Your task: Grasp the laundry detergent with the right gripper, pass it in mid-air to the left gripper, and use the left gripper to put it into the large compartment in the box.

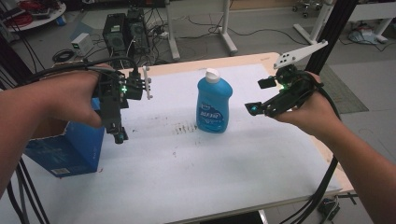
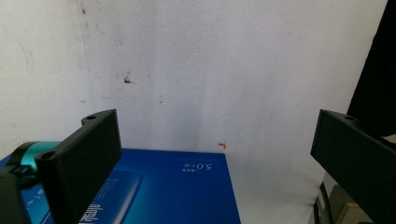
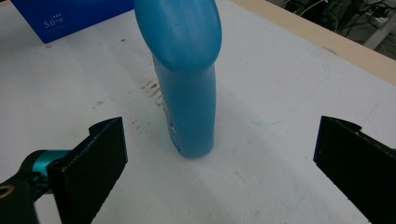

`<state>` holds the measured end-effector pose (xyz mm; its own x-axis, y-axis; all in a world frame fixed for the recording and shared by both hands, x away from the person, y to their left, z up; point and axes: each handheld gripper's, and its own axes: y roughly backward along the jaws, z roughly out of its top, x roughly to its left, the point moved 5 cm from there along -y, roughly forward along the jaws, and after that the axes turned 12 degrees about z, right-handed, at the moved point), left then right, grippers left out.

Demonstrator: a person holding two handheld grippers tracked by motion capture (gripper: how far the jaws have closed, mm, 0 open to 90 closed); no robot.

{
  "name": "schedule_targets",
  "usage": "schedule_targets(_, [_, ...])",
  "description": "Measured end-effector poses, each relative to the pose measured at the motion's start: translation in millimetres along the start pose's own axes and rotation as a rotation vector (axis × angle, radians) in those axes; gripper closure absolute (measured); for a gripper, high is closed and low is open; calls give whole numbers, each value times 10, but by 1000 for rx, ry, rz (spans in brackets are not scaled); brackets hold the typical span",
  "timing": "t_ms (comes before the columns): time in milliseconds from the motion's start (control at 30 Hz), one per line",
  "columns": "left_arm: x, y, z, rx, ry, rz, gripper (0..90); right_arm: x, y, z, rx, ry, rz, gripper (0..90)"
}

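Blue plastic bottle (image 1: 214, 103) upright mid-table, right of box (image 1: 70, 147) | likely slick, top-heavy; grip flat body sides | right gripper (image 3: 219, 154) jaws spread toward it | left gripper (image 2: 215, 154) spread, empty

A white-covered table (image 1: 187, 186) with pale wooden edges stands on grey floor (image 1: 261, 23). At eleven o'clock, computer towers (image 1: 127, 32) sit among tangled cables (image 1: 196, 23).

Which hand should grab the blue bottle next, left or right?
Probably the right. The right hand-held gripper is open and aimed at the upright blue bottle. The left hand-held gripper points down at the blue box.
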<state>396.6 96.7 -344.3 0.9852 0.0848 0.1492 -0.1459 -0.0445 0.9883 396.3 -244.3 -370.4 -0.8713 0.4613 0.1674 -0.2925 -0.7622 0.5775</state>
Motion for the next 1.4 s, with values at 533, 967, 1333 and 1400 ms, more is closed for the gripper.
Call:
schedule_targets(533, [-8, 26, -77, -4, 10, -1, 17, -98, -549, -90, 13, -1, 93, 10])
schedule_targets(967, [0, -29, -124, 2, 14, -12, 17, -153, -827, -113, 7, -19, 145, 10])
schedule_targets(1333, [13, -47, -153, 0, 20, -16, 18, -176, -1040, -130, -50, -43, 187, 10])
schedule_targets(1400, [13, -51, -157, 1, 20, -17, 17, -178, -1051, -131, -56, -44, 190, 10])
